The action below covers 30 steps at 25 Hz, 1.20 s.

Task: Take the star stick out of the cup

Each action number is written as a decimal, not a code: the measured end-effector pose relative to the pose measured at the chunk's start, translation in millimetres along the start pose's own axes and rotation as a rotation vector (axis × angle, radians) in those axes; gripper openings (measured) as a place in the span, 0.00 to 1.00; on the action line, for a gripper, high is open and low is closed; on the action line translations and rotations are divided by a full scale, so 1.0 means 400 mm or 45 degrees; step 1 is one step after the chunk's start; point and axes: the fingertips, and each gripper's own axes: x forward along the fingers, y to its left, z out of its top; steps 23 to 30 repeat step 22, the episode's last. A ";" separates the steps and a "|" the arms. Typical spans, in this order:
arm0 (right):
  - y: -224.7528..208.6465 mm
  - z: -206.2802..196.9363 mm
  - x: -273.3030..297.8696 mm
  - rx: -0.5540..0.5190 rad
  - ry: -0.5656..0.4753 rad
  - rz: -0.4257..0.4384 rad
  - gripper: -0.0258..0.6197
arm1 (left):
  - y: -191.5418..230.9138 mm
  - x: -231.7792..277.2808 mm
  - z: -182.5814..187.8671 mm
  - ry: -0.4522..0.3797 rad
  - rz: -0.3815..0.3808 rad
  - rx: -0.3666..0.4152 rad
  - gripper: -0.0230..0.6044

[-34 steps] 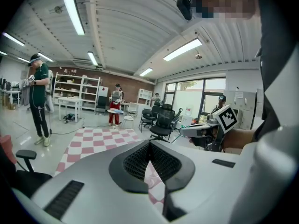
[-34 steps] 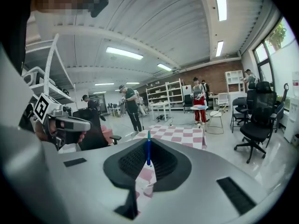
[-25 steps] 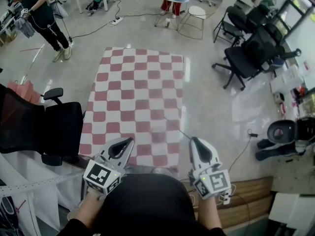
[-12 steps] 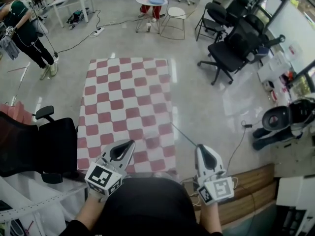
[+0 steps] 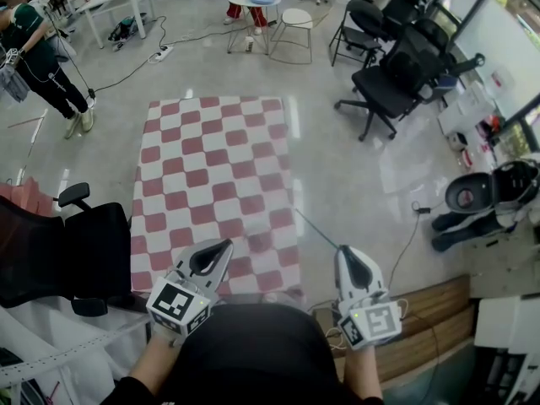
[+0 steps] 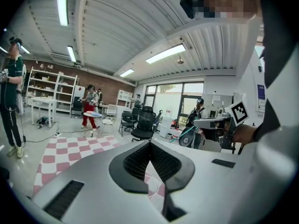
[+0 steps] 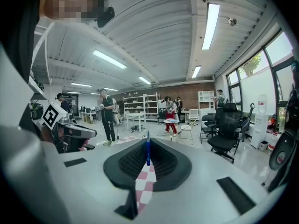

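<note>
No cup shows in any view. My right gripper (image 5: 344, 251) is held low in front of the person's body, shut on a thin stick (image 5: 316, 231) that runs from its tip up and to the left over the floor. In the right gripper view the stick (image 7: 148, 153) is a blue rod standing upright between the closed pads; no star end is visible. My left gripper (image 5: 225, 245) hovers at the same height to the left, its jaws closed together with nothing between them (image 6: 149, 144). From the left gripper view the right gripper (image 6: 217, 123) and its teal-looking stick (image 6: 190, 133) show at the right.
A red-and-white checkered rug (image 5: 211, 167) covers the floor ahead. A black office chair (image 5: 67, 251) stands at the left, more black chairs (image 5: 396, 74) at the back right, a small round table and stool (image 5: 270, 15) at the far end. A person (image 5: 38, 49) stands at the far left.
The head view has swung, so the rug sits further left and more of the right side shows. Both grippers stay close to the body, the right one slightly lower, still holding the stick.
</note>
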 end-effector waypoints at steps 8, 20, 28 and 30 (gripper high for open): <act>0.009 -0.002 0.003 0.002 -0.008 0.022 0.09 | -0.008 -0.006 -0.004 -0.003 0.010 -0.004 0.10; 0.013 -0.014 0.006 0.002 0.001 0.043 0.09 | -0.009 -0.023 -0.019 -0.002 0.043 -0.018 0.10; 0.011 -0.016 0.007 0.000 0.000 0.044 0.09 | -0.010 -0.022 -0.022 -0.003 0.044 -0.020 0.10; 0.011 -0.016 0.007 0.000 0.000 0.044 0.09 | -0.010 -0.022 -0.022 -0.003 0.044 -0.020 0.10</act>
